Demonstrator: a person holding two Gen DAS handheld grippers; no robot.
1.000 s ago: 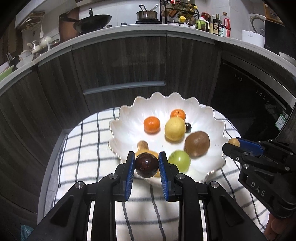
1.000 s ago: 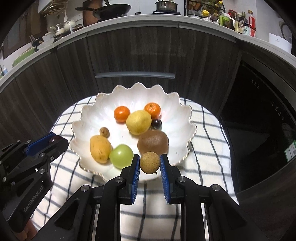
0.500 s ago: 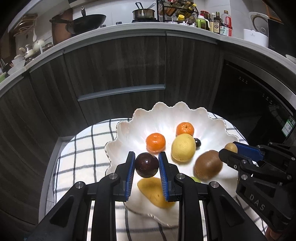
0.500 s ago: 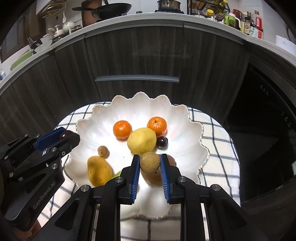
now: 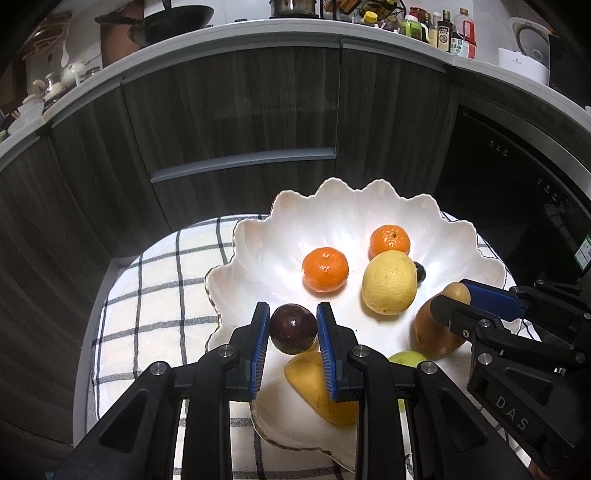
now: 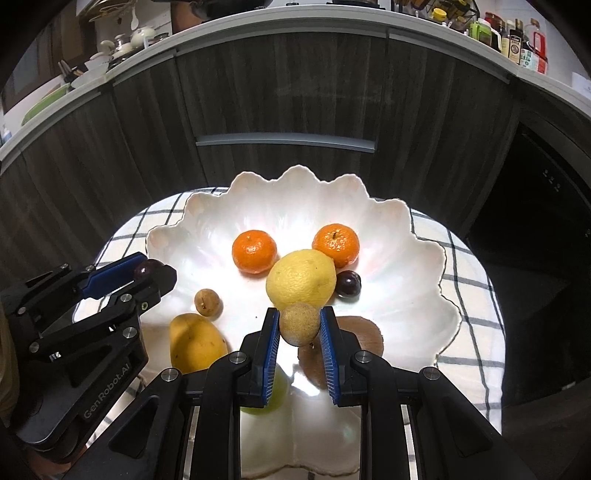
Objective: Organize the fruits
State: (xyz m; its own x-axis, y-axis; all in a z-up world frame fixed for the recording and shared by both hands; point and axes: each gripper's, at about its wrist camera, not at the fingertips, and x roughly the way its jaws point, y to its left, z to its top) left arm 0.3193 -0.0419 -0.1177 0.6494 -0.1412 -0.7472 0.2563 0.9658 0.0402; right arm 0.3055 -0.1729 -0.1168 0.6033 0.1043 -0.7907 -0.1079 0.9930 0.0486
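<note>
My left hand-held gripper (image 5: 292, 326) is clamped on a dark round fruit (image 5: 293, 328) over the near-left part of the scalloped white bowl (image 6: 424, 254), and my right hand-held gripper (image 6: 298, 325) pinches a small tan fruit (image 6: 299, 323) just in front of the lemon (image 6: 301, 278). Both fruits are round and held only at their sides — if I let go too high, I judge they could roll across the bowl's slick floor, knock the lemon, or hop the low rim onto the checked cloth (image 6: 469, 295).

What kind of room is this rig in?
Most likely a home kitchen: a wok and pot sit on the counter, sauce bottles stand beside them, and dark wood-grain cabinets run below, behind a scalloped white fruit bowl.
</note>
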